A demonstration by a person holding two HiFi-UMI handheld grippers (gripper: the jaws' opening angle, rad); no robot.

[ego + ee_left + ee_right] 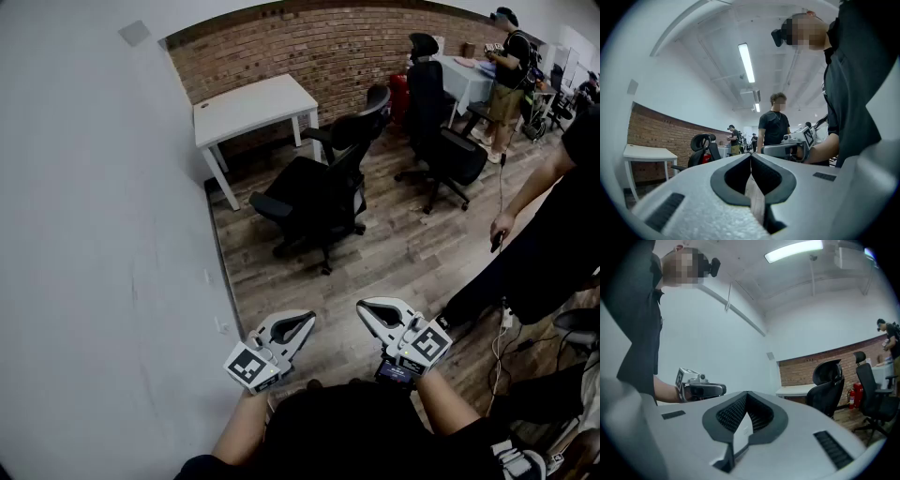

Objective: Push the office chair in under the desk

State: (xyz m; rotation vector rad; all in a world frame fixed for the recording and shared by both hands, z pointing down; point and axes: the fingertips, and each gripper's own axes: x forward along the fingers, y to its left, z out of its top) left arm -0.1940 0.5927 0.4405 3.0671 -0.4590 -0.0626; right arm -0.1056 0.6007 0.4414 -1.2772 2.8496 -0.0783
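The black office chair (323, 183) stands on the wood floor, pulled out and turned at an angle in front of the white desk (253, 108) by the brick wall. Both grippers are held close to my body, far from the chair, and neither touches anything. My left gripper (307, 320) is shut and empty, as is my right gripper (365, 307). In the left gripper view the closed jaws (751, 155) point past the chair (702, 149) and the desk (647, 153). From the right gripper (746, 393) I see the chair (827, 386) beside the desk (799, 390).
A second black chair (441, 131) stands to the right near another white table (466, 75). A person in black (548, 234) stands close at my right, and another person (511, 75) at the far back. The white wall (103, 234) runs along the left.
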